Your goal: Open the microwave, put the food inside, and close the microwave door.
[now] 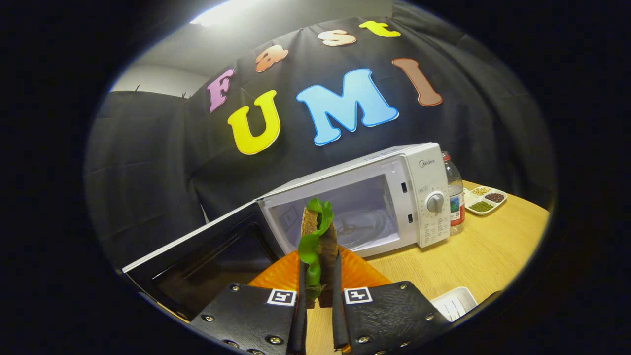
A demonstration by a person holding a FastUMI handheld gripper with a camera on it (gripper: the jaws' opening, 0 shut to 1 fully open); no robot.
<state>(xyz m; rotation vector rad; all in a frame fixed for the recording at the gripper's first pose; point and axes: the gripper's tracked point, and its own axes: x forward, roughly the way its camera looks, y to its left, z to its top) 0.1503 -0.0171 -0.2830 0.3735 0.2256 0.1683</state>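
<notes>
Now claw [319, 276] clamped on sandwich [319, 236] between its fingers, open microwave [365, 197] just beyond

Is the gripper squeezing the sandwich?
Touching. In the gripper view both fingers press the sides of the sandwich, holding it upright above the orange plate.

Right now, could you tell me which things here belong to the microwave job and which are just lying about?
Part of the job:
- microwave, its door swung open
- sandwich, clamped between the gripper fingers
- orange plate beneath it

Just lying about:
- bottle beside the microwave
- divided dish of beans
- white tray
</notes>
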